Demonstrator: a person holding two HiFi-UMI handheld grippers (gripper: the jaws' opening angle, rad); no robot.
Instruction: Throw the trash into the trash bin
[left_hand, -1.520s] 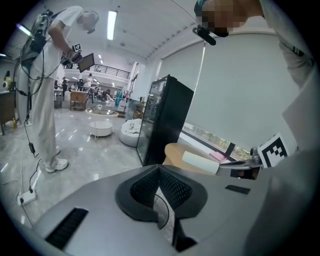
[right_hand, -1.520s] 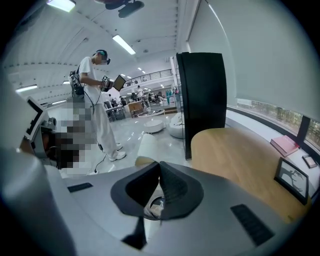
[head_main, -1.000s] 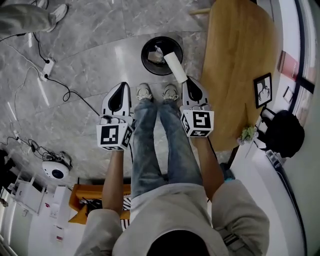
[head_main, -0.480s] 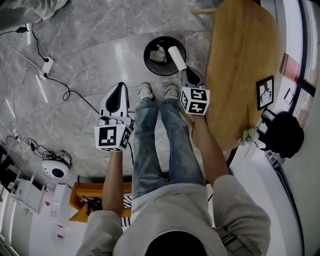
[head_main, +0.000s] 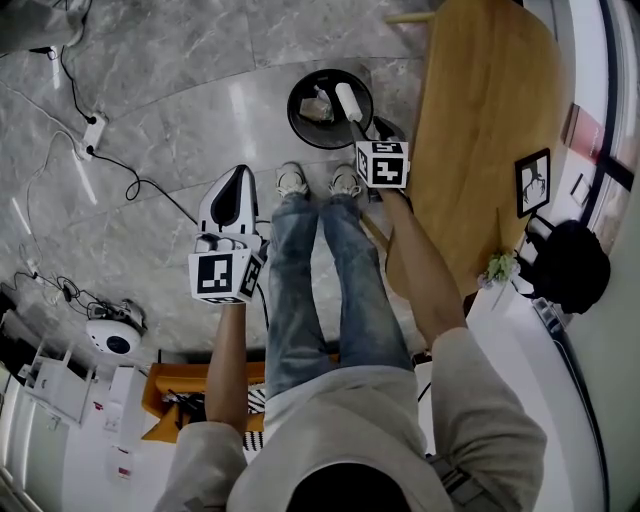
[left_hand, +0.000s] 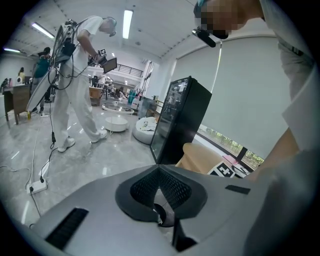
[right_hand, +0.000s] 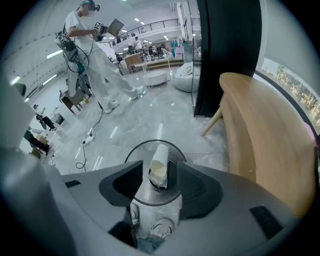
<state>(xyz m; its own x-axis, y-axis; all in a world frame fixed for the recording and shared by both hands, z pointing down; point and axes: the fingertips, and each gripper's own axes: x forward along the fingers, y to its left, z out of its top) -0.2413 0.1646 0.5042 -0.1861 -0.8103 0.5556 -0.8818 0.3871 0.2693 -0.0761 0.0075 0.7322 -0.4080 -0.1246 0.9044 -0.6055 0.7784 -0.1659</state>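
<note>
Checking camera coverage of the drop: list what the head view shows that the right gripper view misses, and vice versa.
Head view only: the left gripper and an orange crate. Right gripper view only: a black cabinet and a person in white. Both: the black trash bin, the white paper cup over it, the wooden table.

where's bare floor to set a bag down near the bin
Bare floor lies left of the trash bin, out to the power strip. The wooden table top is mostly bare. Crowded: bottom left, around the white device and orange crate.
</note>
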